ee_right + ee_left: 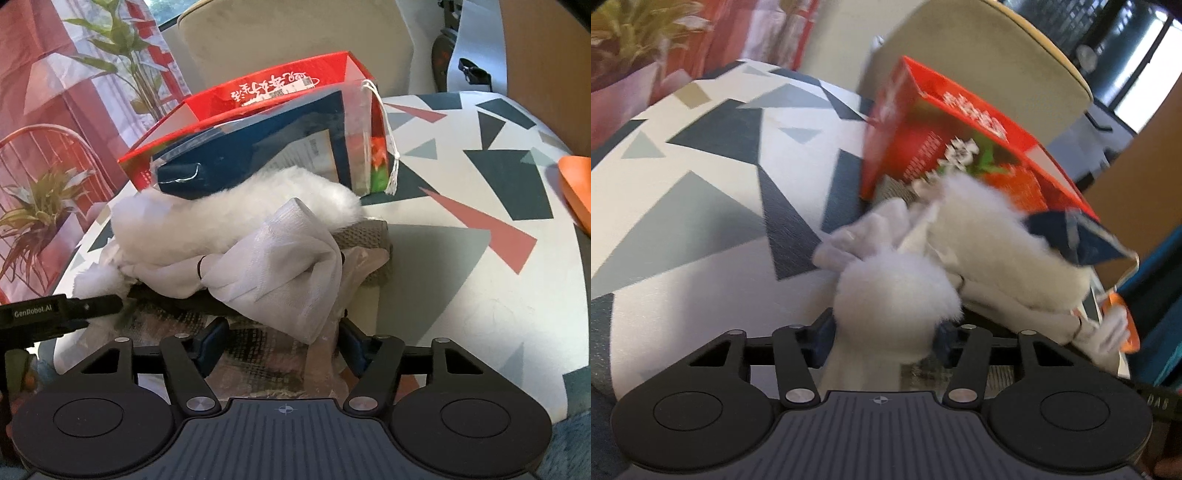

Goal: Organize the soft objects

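A: Where do the soft things lie?
B: On the patterned desk (480, 206), heaped against a red paper bag (258, 88) on its side. A white fluffy piece (236, 206) lies under a navy packet (236, 162), with white cloth (280, 258) in front.
A: And the left hand-held gripper (884, 341)?
B: Its pads press a white pompom (897, 295).
A: The right hand-held gripper (282, 343)?
B: Its jaws stand apart around the cloth's hanging end; whether they grip it, I cannot tell.
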`<state>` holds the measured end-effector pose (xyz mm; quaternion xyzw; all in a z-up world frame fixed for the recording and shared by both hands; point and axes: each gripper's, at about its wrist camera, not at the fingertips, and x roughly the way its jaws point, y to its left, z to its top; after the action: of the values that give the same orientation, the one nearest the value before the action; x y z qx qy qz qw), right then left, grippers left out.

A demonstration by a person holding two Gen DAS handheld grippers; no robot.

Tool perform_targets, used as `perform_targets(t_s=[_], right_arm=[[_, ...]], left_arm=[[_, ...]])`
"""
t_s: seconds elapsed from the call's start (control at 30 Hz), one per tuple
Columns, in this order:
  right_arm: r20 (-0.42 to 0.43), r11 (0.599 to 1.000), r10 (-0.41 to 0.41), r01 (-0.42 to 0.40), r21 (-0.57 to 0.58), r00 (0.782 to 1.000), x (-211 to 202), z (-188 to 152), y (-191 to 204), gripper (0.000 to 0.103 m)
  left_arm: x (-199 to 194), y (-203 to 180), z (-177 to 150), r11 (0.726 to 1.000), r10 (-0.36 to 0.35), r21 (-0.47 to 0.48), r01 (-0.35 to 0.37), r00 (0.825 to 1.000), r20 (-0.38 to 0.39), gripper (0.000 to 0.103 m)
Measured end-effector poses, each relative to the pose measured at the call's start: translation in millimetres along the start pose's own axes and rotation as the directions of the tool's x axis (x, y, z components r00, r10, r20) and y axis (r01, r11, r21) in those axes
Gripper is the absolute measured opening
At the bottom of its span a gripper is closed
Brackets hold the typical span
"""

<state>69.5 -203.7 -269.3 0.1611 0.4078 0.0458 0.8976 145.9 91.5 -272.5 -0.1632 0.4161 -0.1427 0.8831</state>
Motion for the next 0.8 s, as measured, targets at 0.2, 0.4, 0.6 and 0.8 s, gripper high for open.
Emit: perform_targets(t_s=[0.2, 0.4, 0.6, 0.8], right_arm=[[-0.004, 1.0, -0.007, 0.007, -0.011, 1.0, 1.2, -1.3, 1.5, 0.06], [-0.005, 1.0, -0.006, 0.006, -0.012, 1.0, 1.4, -0.9, 1.3, 0.06], [-0.003, 1.0, -0.006, 0.006, -0.008, 1.0, 1.4, -1.3, 1.0, 0.06], [-0.002, 1.0, -0.006, 0.006, -0.006, 1.0, 0.7, -0.8, 1.3, 0.06]], left_arm=[[7.5, 0.8, 14.0, 0.998, 0.066, 0.006, -0.067, 0.996, 0.051, 0.054], [18.2, 11.2, 20.6, 0.986, 0.168, -0.018, -0.168, 0.986, 0.024, 0.054], [-10.7, 27.4, 16.5, 0.981, 0.171, -0.106, -0.165, 0.984, 0.047, 0.059], [-11.5, 15.8, 9.5, 0.994, 0.089, -0.068, -0.091, 0.996, -0.023, 0.059]])
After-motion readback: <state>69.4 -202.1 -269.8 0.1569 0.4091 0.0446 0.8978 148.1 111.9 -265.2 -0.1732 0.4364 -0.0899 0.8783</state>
